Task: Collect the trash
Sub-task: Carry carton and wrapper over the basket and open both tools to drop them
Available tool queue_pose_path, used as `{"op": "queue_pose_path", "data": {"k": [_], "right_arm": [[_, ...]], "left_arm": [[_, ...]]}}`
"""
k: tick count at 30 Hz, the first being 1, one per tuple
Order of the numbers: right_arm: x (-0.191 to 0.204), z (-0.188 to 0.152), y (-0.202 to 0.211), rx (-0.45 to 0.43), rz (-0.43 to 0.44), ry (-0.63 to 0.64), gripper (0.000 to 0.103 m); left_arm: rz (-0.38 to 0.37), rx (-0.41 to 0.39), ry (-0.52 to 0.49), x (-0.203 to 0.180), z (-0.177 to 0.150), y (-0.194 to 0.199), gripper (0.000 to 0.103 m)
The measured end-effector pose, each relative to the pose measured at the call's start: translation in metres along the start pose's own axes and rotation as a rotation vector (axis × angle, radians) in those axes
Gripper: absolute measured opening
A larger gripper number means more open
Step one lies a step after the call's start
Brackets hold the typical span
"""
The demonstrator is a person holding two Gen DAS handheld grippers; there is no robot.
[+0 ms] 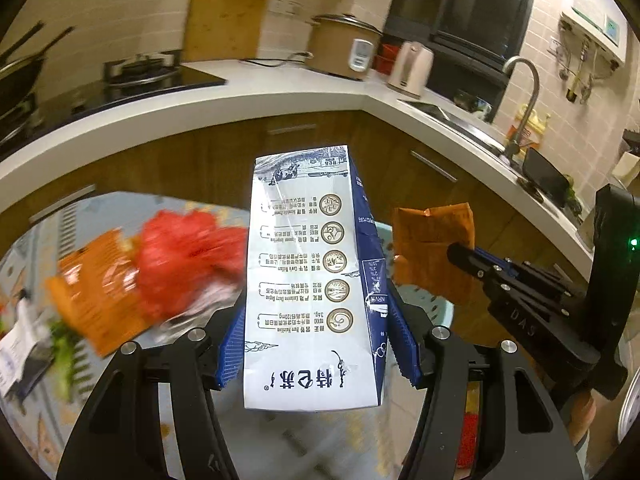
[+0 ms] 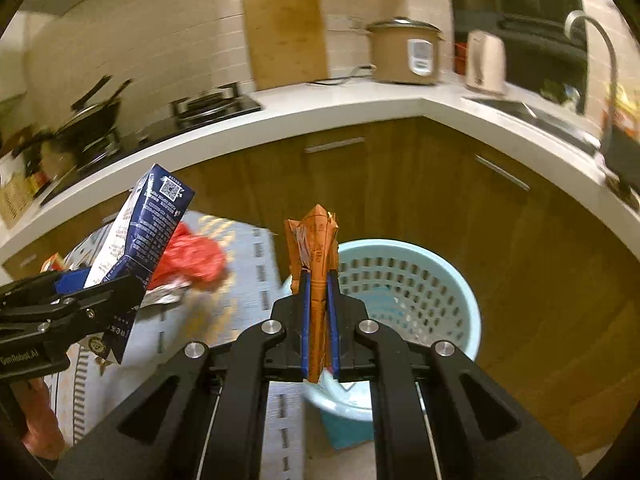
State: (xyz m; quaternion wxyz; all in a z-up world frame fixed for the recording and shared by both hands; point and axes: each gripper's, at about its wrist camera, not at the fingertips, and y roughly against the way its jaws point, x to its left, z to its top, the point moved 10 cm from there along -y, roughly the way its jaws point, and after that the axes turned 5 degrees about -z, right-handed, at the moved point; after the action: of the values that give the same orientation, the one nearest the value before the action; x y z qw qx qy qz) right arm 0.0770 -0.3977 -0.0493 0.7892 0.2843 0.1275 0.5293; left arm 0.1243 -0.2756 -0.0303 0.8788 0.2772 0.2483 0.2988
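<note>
1. The left gripper (image 1: 316,344) clamps a tall white-and-blue milk carton (image 1: 312,276) between its blue pads, one pad on each narrow side of the carton's lower part, so its jaws stand about half apart, filled by the carton.
2. The carton stands upright in the grip, with its printed text upside down in the left wrist view.
3. The right gripper (image 2: 319,320) has its jaws nearly together, pinching a flat orange foil wrapper (image 2: 316,276) edge-on between its blue pads; the wrapper sticks up past the fingertips.
4. In the left wrist view the same orange wrapper (image 1: 432,248) hangs at the tip of the right gripper (image 1: 460,254), just right of the carton.
5. A pale blue perforated plastic basket (image 2: 404,280) stands on the floor by the wooden cabinets, directly beyond the right gripper and below the wrapper.
6. In the left view only slivers of the basket's rim (image 1: 436,308) show behind the carton.
7. On the patterned table (image 2: 248,268) to the left lie a crumpled red plastic bag (image 1: 188,256) and another orange packet (image 1: 96,292), both blurred.
8. A white worktop (image 1: 240,108) curves behind, carrying a wooden cutting board (image 1: 230,10), a beige rice cooker (image 1: 344,46) and a cream kettle (image 1: 410,68).
</note>
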Motion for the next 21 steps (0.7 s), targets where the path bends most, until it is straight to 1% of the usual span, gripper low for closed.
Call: {"op": "queue_pose_path", "data": {"k": [3, 5, 7, 11, 13, 17, 19, 21], "right_arm": [[-0.026, -0.002, -0.015, 0.028, -0.022, -0.045, 0.006], [-0.038, -0.008, -0.025, 0.052, -0.034, -0.070, 0.006], [-0.049, -0.014, -0.036, 0.081, -0.051, -0.092, 0.006], [-0.068, -0.028, -0.057, 0.143, -0.041, -0.150, 0.006], [-0.075, -0.035, -0.067, 0.189, -0.032, -0.177, 0.006], [-0.082, -0.044, -0.077, 0.226, -0.026, -0.205, 0.007], [-0.083, -0.047, -0.078, 0.230, -0.040, -0.203, 0.007], [-0.084, -0.049, -0.079, 0.241, -0.033, -0.211, 0.011]], "left_arm": [[-0.021, 0.022, -0.012, -0.017, 0.005, -0.025, 0.059], [-0.051, 0.045, -0.021, -0.028, 0.007, -0.044, 0.059], [-0.062, 0.062, -0.029, -0.034, 0.007, -0.059, 0.059], [-0.073, 0.102, -0.031, -0.041, 0.003, -0.087, 0.059], [-0.074, 0.121, -0.032, -0.043, -0.001, -0.099, 0.059], [-0.078, 0.147, -0.029, -0.042, -0.007, -0.114, 0.059], [-0.068, 0.158, -0.027, -0.040, -0.011, -0.119, 0.062], [-0.061, 0.159, -0.020, -0.037, -0.012, -0.120, 0.074]]}}
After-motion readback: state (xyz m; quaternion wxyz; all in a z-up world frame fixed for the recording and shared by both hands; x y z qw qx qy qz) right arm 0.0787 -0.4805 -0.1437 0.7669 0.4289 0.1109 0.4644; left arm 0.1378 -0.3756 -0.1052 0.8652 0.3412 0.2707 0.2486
